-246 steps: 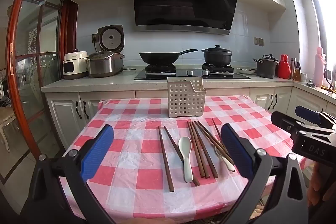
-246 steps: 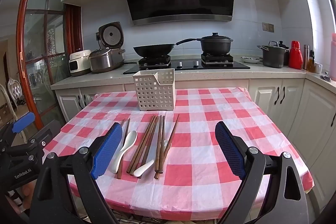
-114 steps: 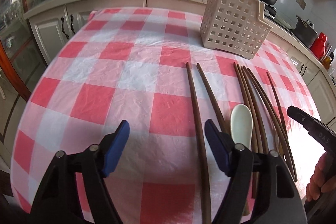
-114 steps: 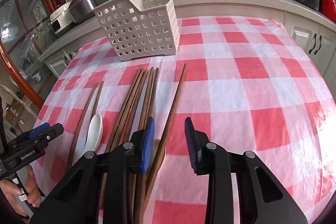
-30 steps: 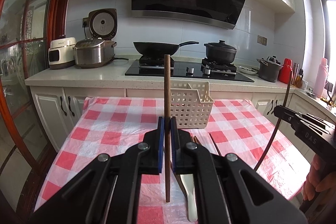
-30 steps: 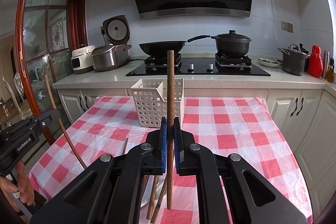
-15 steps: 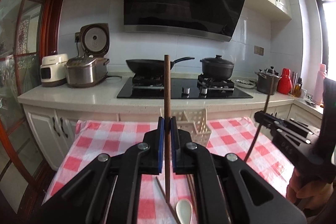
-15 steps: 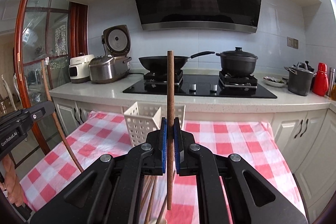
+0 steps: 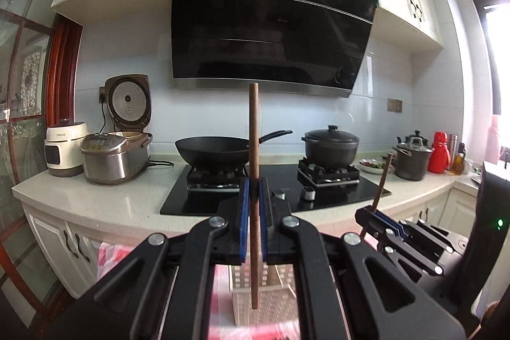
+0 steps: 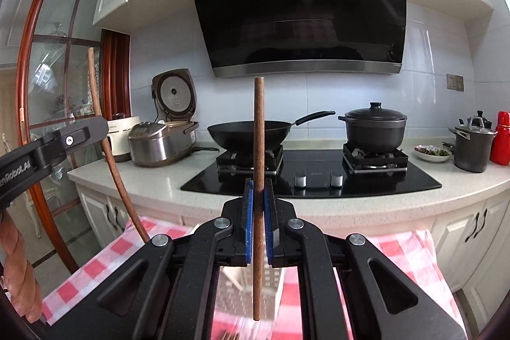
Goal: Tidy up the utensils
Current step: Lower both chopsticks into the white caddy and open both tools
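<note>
My left tongs (image 9: 254, 225) are pinched tight on a brown chopstick (image 9: 254, 180), which stands upright with its lower tip hanging just above the white perforated basket (image 9: 264, 305). My right tongs (image 10: 258, 228) pinch a second chopstick (image 10: 258, 168), also upright, its tip over the same basket (image 10: 242, 285), which looks blurred below. The basket sits on the red-checked table (image 10: 105, 257). Behind the basket, on the stove, I see a black wok (image 10: 248, 131) and a lidded pot (image 10: 374, 125).
</note>
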